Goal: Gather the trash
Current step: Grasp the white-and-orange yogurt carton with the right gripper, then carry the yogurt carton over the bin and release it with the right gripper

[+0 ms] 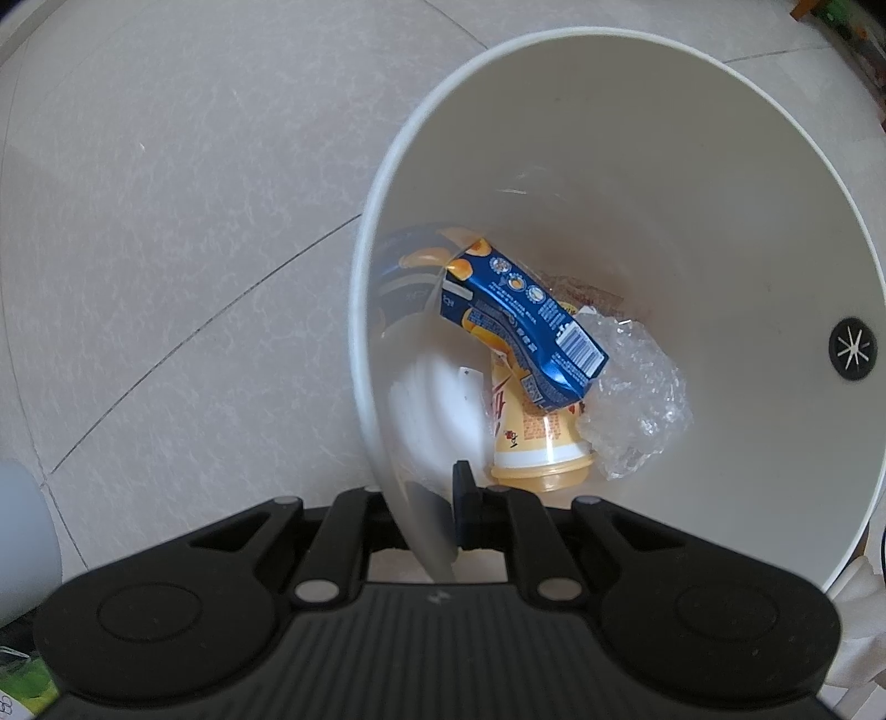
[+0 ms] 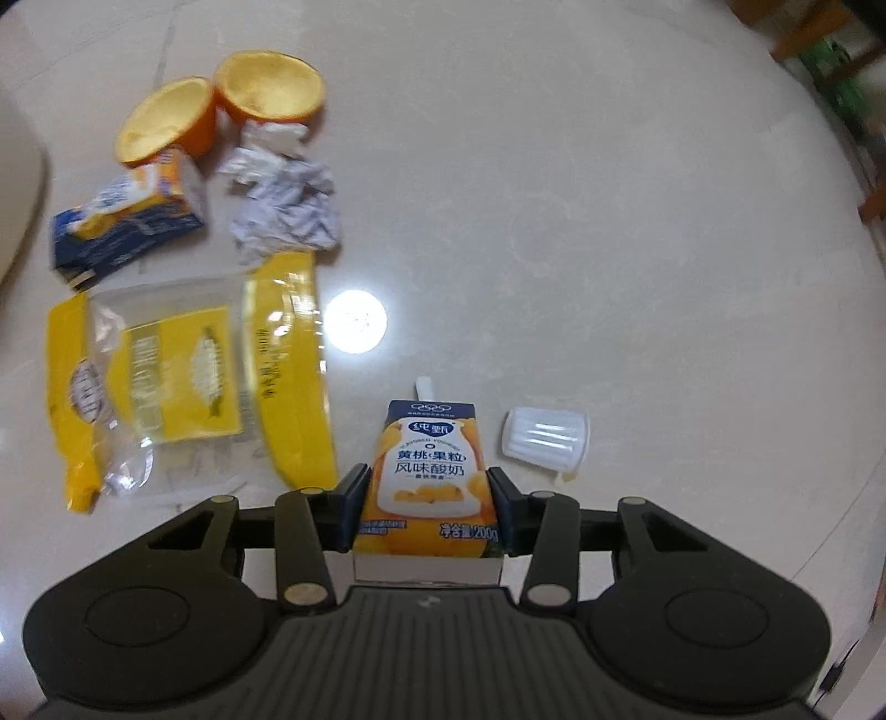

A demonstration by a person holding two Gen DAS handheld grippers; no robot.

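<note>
Right claw clamps yogurt carton labelled "黄桃果粒 风味酸奶", 200g

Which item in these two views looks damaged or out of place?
The blue carton in the white bin is crushed and tilted, resting on a yellow cup. On the table, two hollowed orange halves sit among wrappers.

A pale tiled floor; wooden furniture legs beyond.
</note>
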